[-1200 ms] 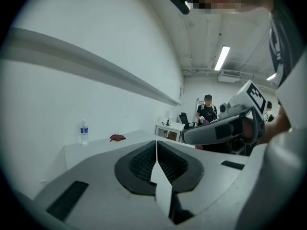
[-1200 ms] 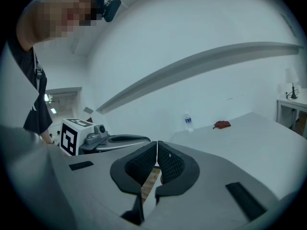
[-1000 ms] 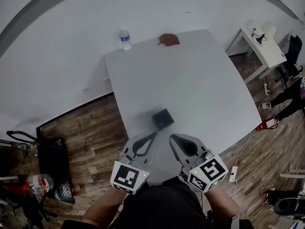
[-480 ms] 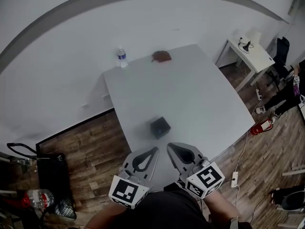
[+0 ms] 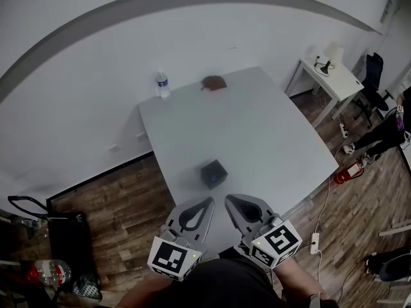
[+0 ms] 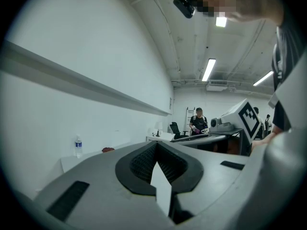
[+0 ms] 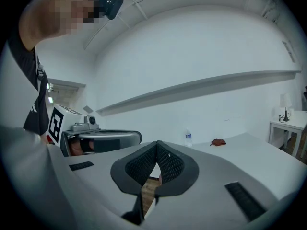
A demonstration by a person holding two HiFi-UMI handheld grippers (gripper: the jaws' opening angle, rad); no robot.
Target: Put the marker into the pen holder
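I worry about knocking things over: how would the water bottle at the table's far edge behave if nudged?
The water bottle stands upright, tall and narrow, so it would probably tip rather than slide. It is near the far edge of the table, so it might fall off.

The pen holder [image 5: 214, 173] sits near the table's [image 5: 263, 130] near edge. A bottle [image 5: 162, 85] stands at its far left corner, with a small object [image 5: 213, 83] to the right along the far edge.

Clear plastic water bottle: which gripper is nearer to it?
Left, slightly. Both are across the white table from the clear plastic water bottle: left gripper on its side, right gripper farther right.
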